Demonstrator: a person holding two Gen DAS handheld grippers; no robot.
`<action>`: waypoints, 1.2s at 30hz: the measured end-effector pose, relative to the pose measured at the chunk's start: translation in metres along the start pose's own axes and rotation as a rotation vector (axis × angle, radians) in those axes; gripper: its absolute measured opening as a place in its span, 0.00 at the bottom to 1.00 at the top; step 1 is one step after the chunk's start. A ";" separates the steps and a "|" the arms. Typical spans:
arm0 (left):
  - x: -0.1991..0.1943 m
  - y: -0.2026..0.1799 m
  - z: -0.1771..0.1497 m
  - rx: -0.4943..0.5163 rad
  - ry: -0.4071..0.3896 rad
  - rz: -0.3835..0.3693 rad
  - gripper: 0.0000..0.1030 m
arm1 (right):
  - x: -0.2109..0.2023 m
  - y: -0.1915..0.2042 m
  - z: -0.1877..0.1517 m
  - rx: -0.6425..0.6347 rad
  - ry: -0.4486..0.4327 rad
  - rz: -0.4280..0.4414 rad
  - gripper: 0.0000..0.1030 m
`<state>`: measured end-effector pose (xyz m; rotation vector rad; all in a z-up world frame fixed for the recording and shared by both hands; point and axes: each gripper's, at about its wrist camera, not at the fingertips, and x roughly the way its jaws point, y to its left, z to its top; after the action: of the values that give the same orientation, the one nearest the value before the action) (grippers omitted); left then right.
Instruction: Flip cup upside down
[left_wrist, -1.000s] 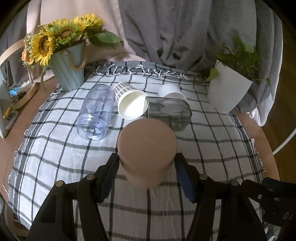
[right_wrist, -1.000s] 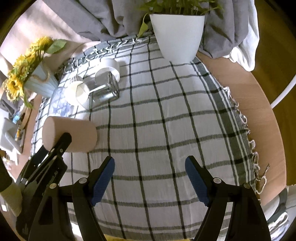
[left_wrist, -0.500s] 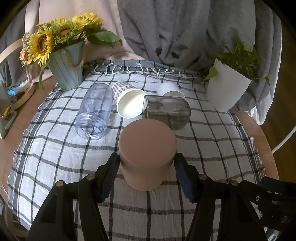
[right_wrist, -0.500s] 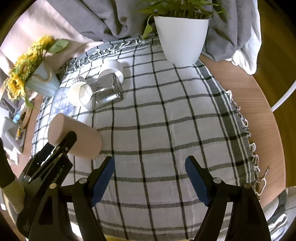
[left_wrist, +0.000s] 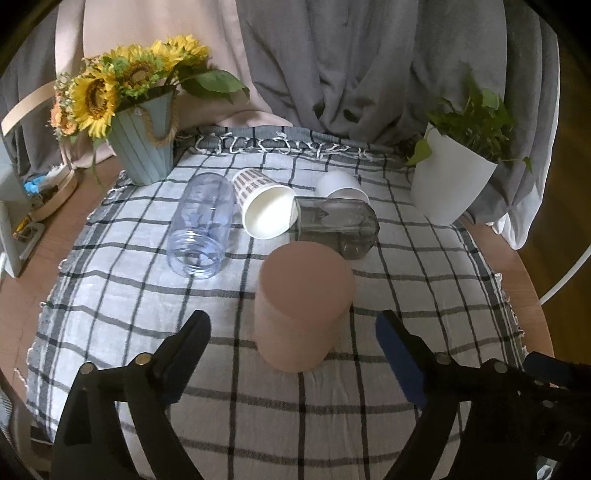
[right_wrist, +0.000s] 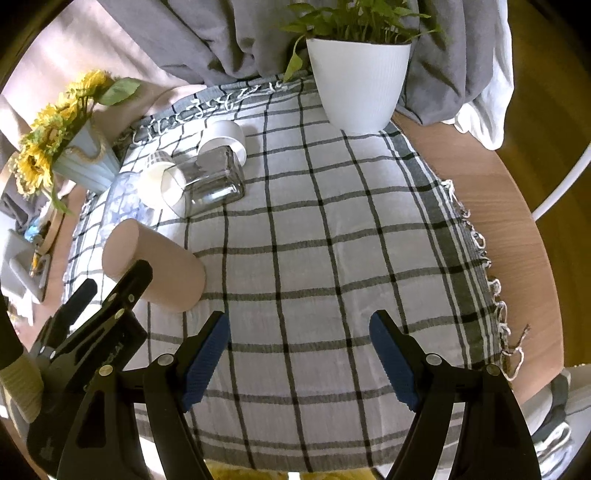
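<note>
Left hand-held gripper (left_wrist: 291, 343) has spread wide, releasing the pink cup (left_wrist: 303, 310), standing base-up, axis vertical

Hidden, cropped and unreadable parts

The pink cup (left_wrist: 303, 312) stands on its covered mouth, so its inside cannot be seen; in the right wrist view the left gripper (right_wrist: 110, 295) masks its near side. The grey glass jar (left_wrist: 338, 229) hides most of the white cup (left_wrist: 341, 186) behind it. Clutter at the table's (left_wrist: 532, 280) far left edge is too small and cropped to identify.
</note>
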<state>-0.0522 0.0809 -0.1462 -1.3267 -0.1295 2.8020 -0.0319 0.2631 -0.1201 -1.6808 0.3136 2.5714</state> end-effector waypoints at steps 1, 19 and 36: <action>-0.006 0.002 0.000 -0.002 -0.005 0.007 0.94 | -0.003 0.000 -0.001 0.001 -0.005 0.002 0.76; -0.104 0.051 0.020 0.030 -0.130 0.103 1.00 | -0.084 0.059 -0.012 -0.057 -0.202 0.086 0.80; -0.148 0.076 0.021 0.060 -0.211 0.107 1.00 | -0.122 0.099 -0.041 -0.107 -0.364 0.075 0.82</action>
<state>0.0254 -0.0065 -0.0254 -1.0529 0.0202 3.0030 0.0394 0.1660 -0.0112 -1.2092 0.2245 2.9242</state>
